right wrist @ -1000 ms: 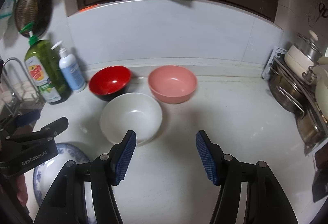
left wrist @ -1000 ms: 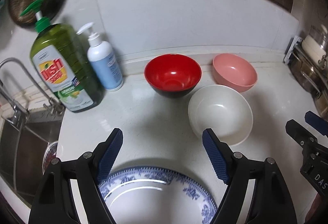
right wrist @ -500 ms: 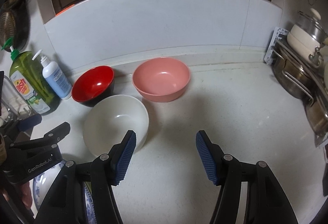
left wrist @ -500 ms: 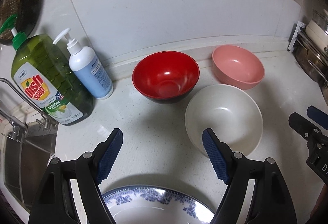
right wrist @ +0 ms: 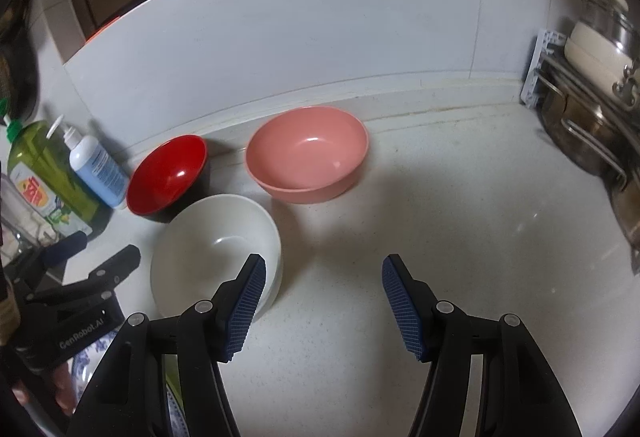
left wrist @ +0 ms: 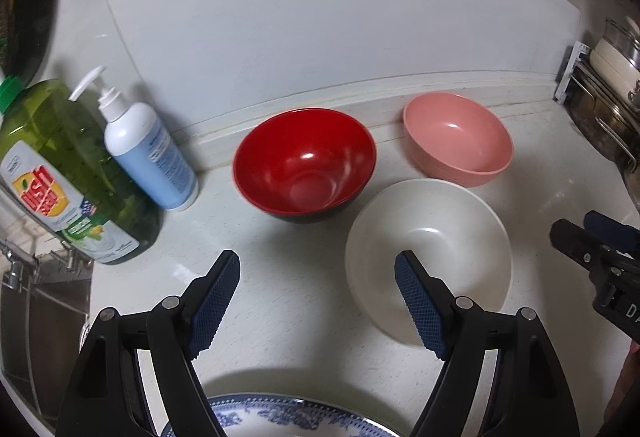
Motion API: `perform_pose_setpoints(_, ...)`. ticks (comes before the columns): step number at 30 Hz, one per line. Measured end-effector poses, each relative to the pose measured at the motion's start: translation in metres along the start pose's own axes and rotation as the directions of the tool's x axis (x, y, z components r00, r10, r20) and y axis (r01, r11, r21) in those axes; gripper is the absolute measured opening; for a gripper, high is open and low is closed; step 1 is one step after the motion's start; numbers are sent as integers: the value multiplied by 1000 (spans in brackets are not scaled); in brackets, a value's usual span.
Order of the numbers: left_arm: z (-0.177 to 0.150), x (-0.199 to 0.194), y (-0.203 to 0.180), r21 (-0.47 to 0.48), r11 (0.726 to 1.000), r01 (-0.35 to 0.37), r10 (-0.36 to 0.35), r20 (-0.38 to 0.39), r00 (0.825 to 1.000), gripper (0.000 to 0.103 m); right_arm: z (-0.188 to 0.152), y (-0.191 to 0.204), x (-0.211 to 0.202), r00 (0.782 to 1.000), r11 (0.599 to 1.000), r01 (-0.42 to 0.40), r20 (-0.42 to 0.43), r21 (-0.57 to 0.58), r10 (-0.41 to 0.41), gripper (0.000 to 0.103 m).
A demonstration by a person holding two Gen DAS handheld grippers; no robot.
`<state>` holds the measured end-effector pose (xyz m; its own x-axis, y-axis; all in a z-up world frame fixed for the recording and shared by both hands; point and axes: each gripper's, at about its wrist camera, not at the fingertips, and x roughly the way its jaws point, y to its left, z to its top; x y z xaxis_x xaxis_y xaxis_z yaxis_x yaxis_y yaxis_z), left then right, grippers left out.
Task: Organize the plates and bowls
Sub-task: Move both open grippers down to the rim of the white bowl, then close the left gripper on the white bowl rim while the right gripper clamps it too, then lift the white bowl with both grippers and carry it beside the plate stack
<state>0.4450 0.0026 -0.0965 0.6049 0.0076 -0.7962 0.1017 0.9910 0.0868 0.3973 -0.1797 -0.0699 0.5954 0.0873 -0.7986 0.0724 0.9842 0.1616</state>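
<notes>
Here both claws, left (left wrist: 318, 273) and right (right wrist: 323, 275), gape wide over the speckled white counter (right wrist: 460, 237).

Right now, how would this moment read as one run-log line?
left gripper: open, empty | right gripper: open, empty | white bowl, red bowl, pink bowl: apart on counter | patterned plate: near edge

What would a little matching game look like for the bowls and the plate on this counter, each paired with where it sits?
Things:
1. red bowl
2. pink bowl
3. white bowl
4. blue-patterned plate

Places:
A. nearest the pot rack
B. beside the white pump bottle
C. under the left gripper, at the counter's near edge
D. in front of the other two bowls

Pairs: 1-B, 2-A, 3-D, 4-C
</notes>
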Motion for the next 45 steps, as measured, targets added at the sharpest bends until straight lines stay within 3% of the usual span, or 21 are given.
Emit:
perform_pose_setpoints(5, 3, 18, -2, -4, 1000, 15, -15, -33, 999, 78, 4, -2, 14, 999, 999, -40, -28, 21, 40, 62)
perform_pose_setpoints(10, 3, 36, -4, -9, 999, 42, -43, -91, 995, 67, 5, 7, 27, 996, 998, -60, -67, 8, 60, 61)
perform_pose_setpoints(20, 2, 52, -11, -32, 996, 85, -89, -143, 986, 47, 3, 17, 47, 986, 996, -89, -145, -27, 84, 41)
perform_pose_setpoints(31, 0, 63, -10, -70, 988, 134, -145, -181, 973, 15, 1, 27, 66, 976, 994, -87, -203, -58, 74, 20)
perform_pose_setpoints(37, 1, 64, -8, -83, 987, 135, -148, -177, 973, 8, -3, 28, 75, 970, 991, -119, -221, -57, 104, 15)
perform_pose_setpoints(45, -2, 46, -8, -105, 981, 162, -177, -157, 972, 8, -3, 20, 81, 969, 993, -111, -224, -40, 99, 14)
